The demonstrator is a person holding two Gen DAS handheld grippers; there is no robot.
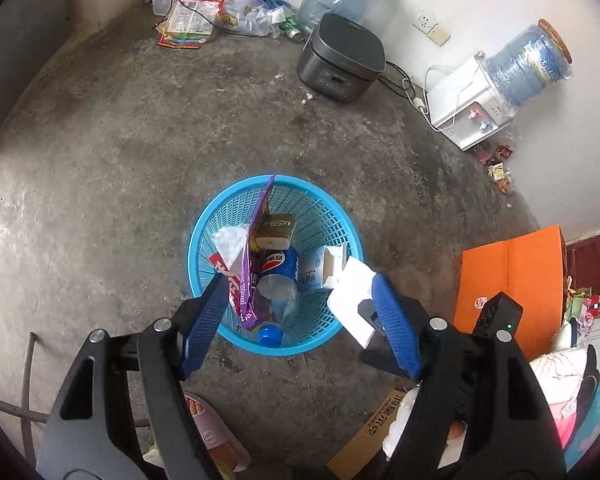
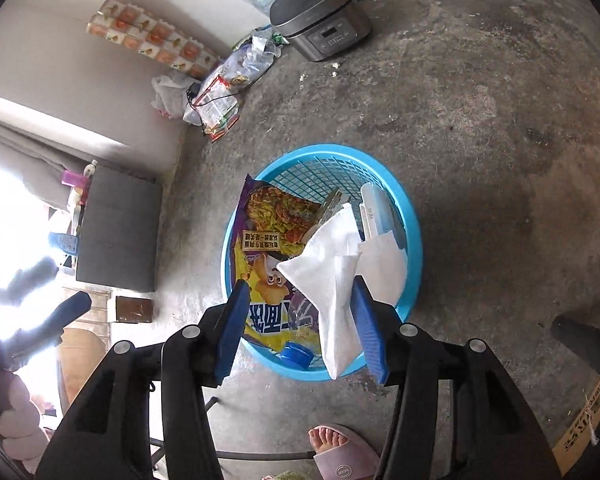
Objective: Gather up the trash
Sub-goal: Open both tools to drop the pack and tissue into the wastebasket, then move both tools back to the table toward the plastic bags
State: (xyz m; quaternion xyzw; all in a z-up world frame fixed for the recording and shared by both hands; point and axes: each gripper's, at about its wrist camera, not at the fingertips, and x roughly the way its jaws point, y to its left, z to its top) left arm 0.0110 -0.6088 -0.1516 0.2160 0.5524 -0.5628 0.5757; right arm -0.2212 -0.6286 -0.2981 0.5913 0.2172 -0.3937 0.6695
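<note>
My right hand-held gripper [image 2: 298,320] hangs spread apart above the blue basket [image 2: 414,240]; a white tissue [image 2: 332,280] drapes against its right finger; my left hand-held gripper [image 1: 298,312] is likewise spread over the basket.

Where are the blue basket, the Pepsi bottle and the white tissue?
blue basket [image 1: 236,190]: left wrist view, far rim.
Pepsi bottle [image 1: 278,266]: left wrist view, blue label.
white tissue [image 2: 324,268]: right wrist view, middle of the sheet over the basket.
</note>
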